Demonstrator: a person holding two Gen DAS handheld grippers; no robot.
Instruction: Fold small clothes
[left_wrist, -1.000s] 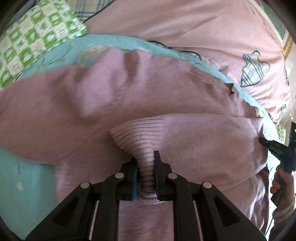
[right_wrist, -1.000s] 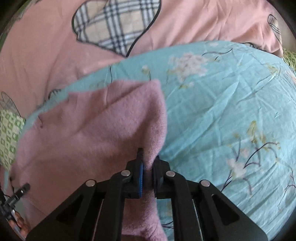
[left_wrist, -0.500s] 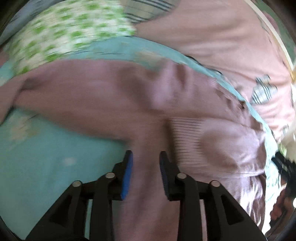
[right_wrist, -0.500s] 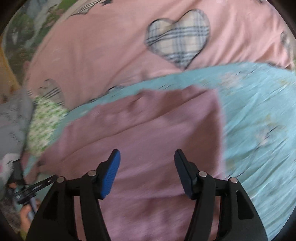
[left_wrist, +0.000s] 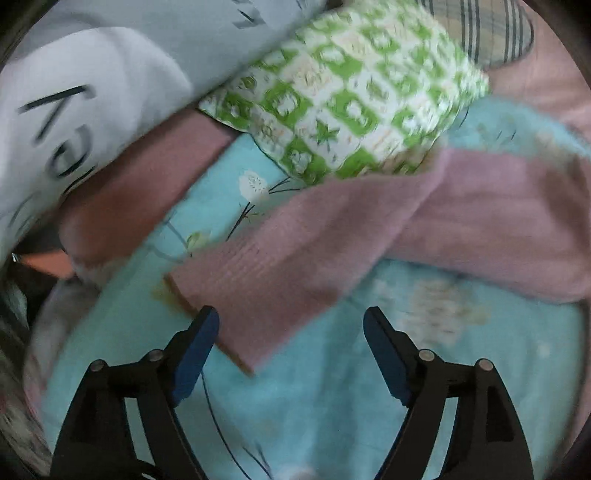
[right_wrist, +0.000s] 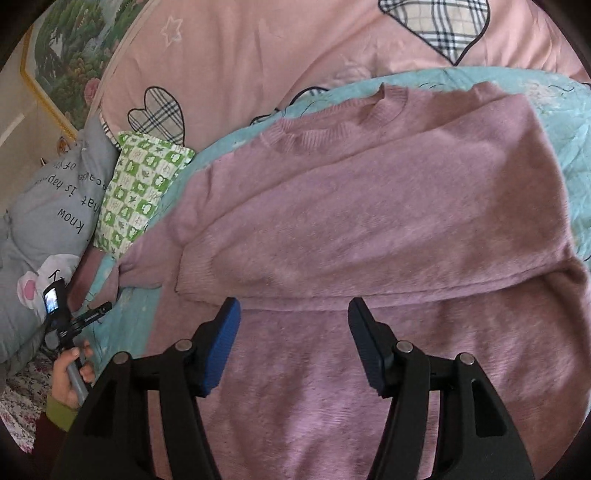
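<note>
Pink sweater (right_wrist: 369, 229) lies flat on the teal sheet (right_wrist: 565, 122), one sleeve (right_wrist: 388, 199) folded across the chest. Other sleeve (left_wrist: 295, 273) is left, plus body folds. Left gripper (left_wrist: 291, 343) opening over the cuff, unclamped; right gripper (right_wrist: 293, 343) spread, empty.

Teal floral sheet (right_wrist: 565, 122), pink quilt w/ plaid hearts (right_wrist: 258, 55), green-check pillow (left_wrist: 351, 96), grey lettered cushion (right_wrist: 55, 206), framed pic (right_wrist: 70, 55)

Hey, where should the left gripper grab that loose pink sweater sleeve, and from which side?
Grip the ribbed cuff, the sleeve's free end, which lies flat on the teal sheet just ahead of the left gripper. Its jaws are opening with nothing between them. Come straight on from the cuff's open edge, one finger sliding underneath.
</note>
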